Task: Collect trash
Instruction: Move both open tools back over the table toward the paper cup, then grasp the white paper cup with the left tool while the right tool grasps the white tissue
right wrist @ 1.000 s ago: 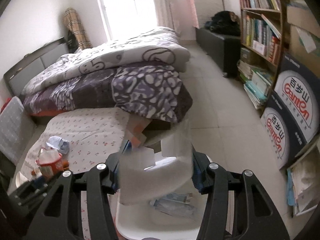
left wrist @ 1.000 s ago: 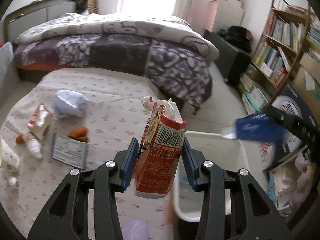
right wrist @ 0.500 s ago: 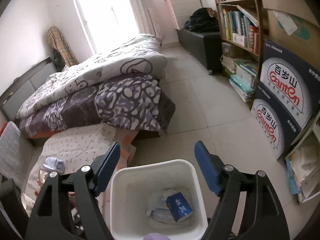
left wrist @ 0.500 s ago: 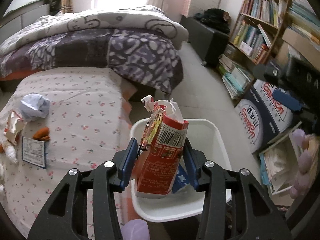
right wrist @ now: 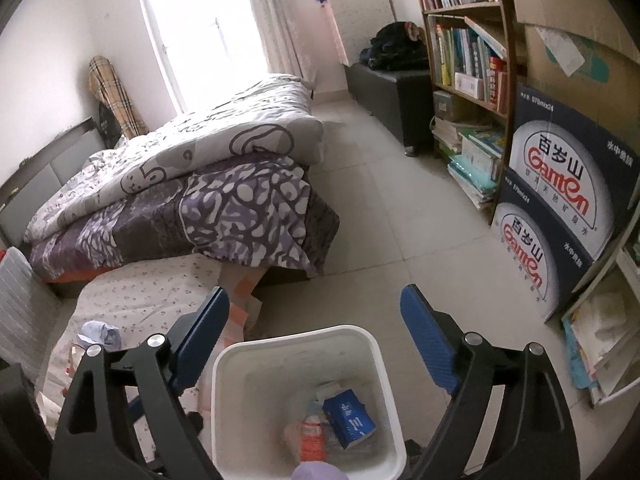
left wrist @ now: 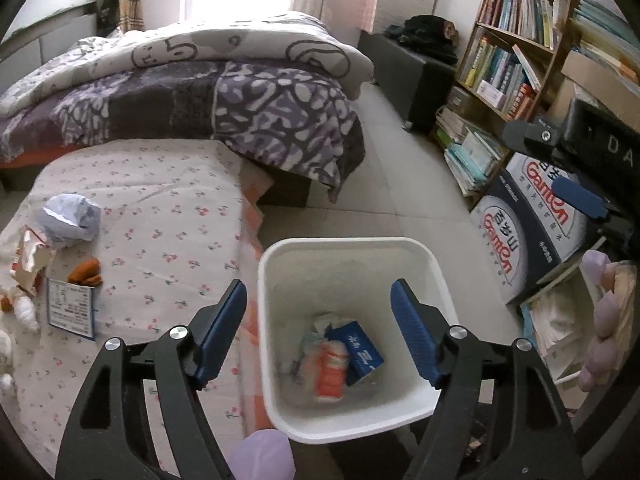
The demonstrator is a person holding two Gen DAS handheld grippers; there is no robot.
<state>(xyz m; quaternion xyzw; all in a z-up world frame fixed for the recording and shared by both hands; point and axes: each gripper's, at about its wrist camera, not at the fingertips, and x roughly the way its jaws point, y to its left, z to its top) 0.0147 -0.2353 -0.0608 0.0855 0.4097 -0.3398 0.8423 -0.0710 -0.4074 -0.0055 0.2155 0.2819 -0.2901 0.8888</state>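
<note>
- The left tool [left wrist: 316, 320] hangs over the white bin [left wrist: 436, 276] with its blue pads spread wide and nothing between them; half a second ago they were clamped on a red carton.
- That carton [left wrist: 330, 372] now lies at the bottom of the bin, blurred as if only just landed, beside a blue box [left wrist: 362, 352] and some pale wrappers.
- The right tool [right wrist: 316, 340] is likewise spread apart and empty above the same bin [right wrist: 224, 408]. A second ago it held a clear plastic piece; half a second ago its jaws were already wide.
- So both drops look done: two pieces of trash have gone in, and both tools are free for the next pick.
- More trash waits on the floral-cloth table [left wrist: 168, 216] left of the bin: a crumpled pale bag [left wrist: 70, 220], a torn packet [left wrist: 30, 256], a blue-edged card [left wrist: 72, 312], an orange scrap [left wrist: 84, 274] touching the card's top edge, and small white bits at the far left edge.
- The task is partly through, judging by that pile. The next move is likely a swing of the left tool back to the table; the card lies flat and may be hard to pinch, while the crumpled bag should be an easy grab.
</note>
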